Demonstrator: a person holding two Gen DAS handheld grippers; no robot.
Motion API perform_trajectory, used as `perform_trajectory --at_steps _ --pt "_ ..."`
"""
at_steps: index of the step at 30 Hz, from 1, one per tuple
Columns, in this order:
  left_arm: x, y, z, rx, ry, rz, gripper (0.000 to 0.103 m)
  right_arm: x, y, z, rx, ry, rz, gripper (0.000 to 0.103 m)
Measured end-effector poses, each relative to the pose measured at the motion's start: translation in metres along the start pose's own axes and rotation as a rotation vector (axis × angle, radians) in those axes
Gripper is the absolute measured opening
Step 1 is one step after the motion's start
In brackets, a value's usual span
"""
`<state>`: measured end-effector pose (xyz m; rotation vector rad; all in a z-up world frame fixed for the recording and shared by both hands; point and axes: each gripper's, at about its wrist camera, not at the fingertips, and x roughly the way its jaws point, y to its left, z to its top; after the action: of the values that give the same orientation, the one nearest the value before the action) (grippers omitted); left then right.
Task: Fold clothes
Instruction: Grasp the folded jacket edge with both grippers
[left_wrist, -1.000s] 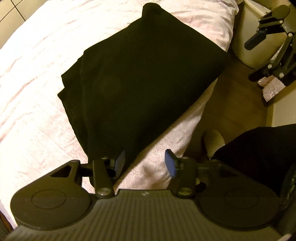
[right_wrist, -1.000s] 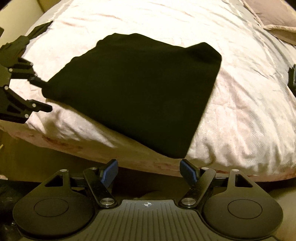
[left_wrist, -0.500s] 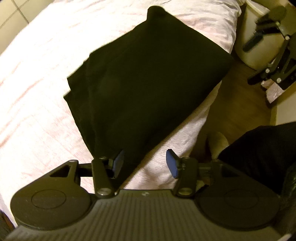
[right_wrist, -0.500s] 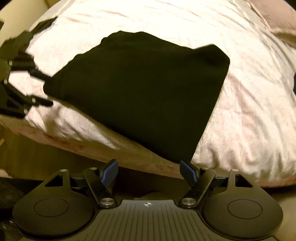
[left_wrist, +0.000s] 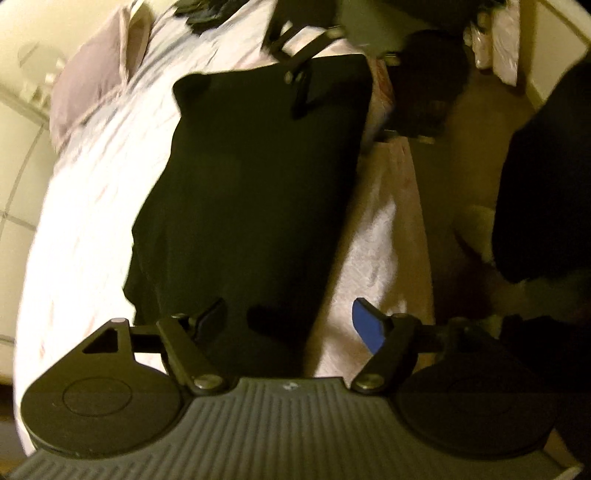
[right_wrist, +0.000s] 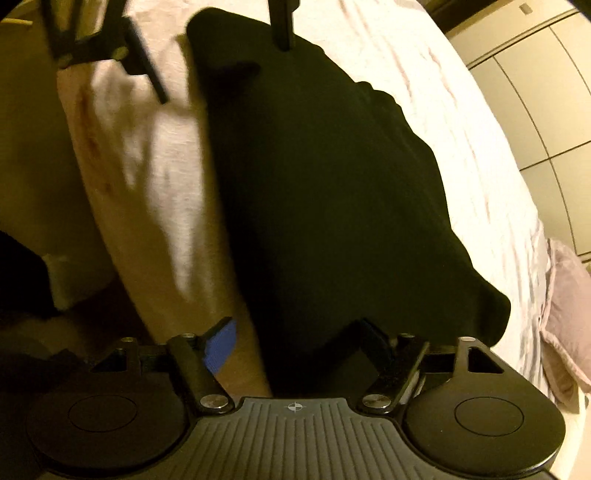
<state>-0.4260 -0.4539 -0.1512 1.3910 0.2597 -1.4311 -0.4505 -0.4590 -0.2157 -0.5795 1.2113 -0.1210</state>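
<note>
Left tool (left_wrist: 288, 321) and right tool (right_wrist: 295, 339) are both spread wide, nothing gripped. Black garment (left_wrist: 251, 192) is laid folded, flat, near the edge of the pink bed (left_wrist: 74, 206). Versus 0.5 s ago, each tool has been swung to opposite short ends of the garment.

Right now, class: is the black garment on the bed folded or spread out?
Folded. The black garment lies as a compact block with straight sides on the pink bed cover; stacked layers show along its edge in the right wrist view.
</note>
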Motion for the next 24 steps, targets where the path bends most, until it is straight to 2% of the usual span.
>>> perform_trajectory --at_steps 1,3,5,10,11,12,13,14,16,17,20,24 --pt "0.003 -0.003 0.002 0.019 -0.010 0.018 0.079 0.002 -0.006 -0.001 0.008 0.000 0.017 0.052" --pt "0.009 -0.007 0.005 0.051 -0.026 0.050 0.080 -0.001 -0.022 -0.003 0.051 -0.008 0.063 0.038" --pt "0.017 -0.007 0.008 0.084 -0.030 0.090 0.080 -0.013 -0.041 -0.003 0.087 -0.023 0.086 0.032" --pt "0.047 0.002 0.014 0.148 0.016 0.196 0.079 -0.049 -0.084 -0.003 0.134 -0.080 0.052 0.029" --pt "0.053 0.005 0.015 0.152 0.031 0.208 0.077 -0.051 -0.089 -0.004 0.138 -0.080 0.056 0.029" --pt "0.055 0.010 0.015 0.143 0.038 0.200 0.062 -0.052 -0.092 -0.005 0.145 -0.078 0.068 0.029" --pt "0.056 0.016 0.016 0.125 0.041 0.178 0.056 -0.051 -0.094 -0.006 0.155 -0.075 0.086 0.029" --pt "0.056 0.021 0.016 0.106 0.043 0.156 0.054 -0.051 -0.089 -0.007 0.155 -0.075 0.081 0.030" --pt "0.056 0.033 0.017 0.069 0.048 0.112 0.045 -0.051 -0.076 -0.009 0.152 -0.076 0.063 0.030" --pt "0.056 0.039 0.018 0.050 0.051 0.090 0.044 -0.051 -0.070 -0.010 0.150 -0.077 0.054 0.033" --pt "0.053 0.051 0.019 -0.004 0.047 0.044 0.040 -0.049 -0.047 -0.009 0.129 -0.084 0.011 0.065" --pt "0.050 0.065 0.019 -0.064 0.042 -0.008 0.039 -0.030 -0.012 -0.003 0.047 -0.115 -0.039 0.069"
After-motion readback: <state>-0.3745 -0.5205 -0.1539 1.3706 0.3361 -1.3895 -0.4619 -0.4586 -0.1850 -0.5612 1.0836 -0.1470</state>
